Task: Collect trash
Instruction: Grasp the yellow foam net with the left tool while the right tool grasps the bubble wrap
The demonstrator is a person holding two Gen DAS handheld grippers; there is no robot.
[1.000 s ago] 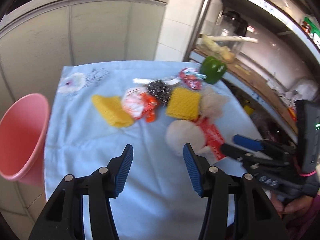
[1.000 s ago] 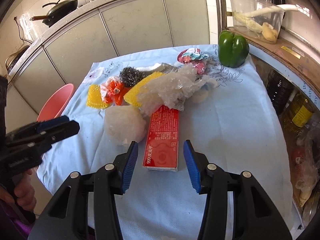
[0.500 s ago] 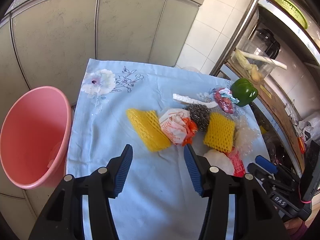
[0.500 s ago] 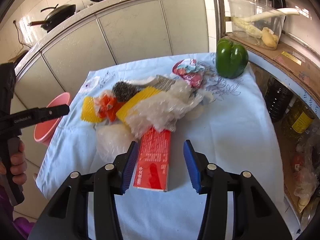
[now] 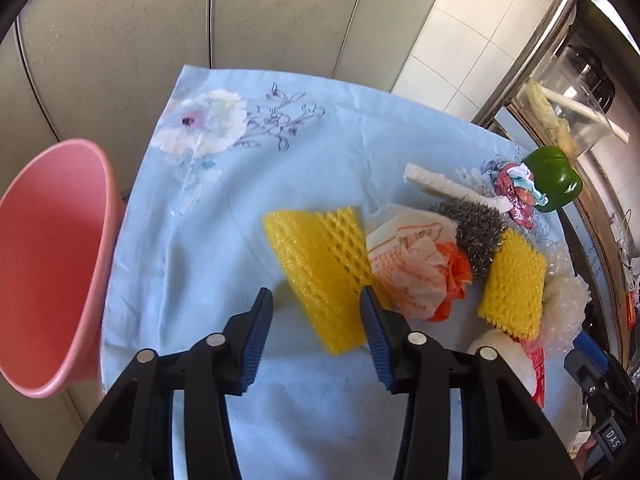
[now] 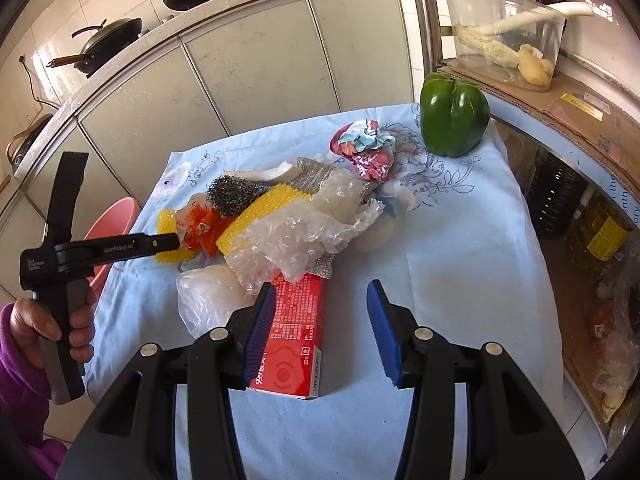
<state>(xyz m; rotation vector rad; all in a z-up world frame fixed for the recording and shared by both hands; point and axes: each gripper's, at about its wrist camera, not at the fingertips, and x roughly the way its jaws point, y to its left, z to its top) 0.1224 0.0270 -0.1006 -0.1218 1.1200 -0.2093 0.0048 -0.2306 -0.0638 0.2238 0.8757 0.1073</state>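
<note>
Tablecloth, pale blue, bears trash before grey cabinets; left gripper and right gripper both gape.

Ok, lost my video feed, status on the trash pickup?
Left hand-held gripper open at yellow foam net. Right hand-held gripper open over red box. Nothing grabbed yet.

Trash pile on tablecloth: foam net left of crumpled wrapper, steel scourer behind it, box nearest, pepper far right, bucket off table's left edge.
</note>
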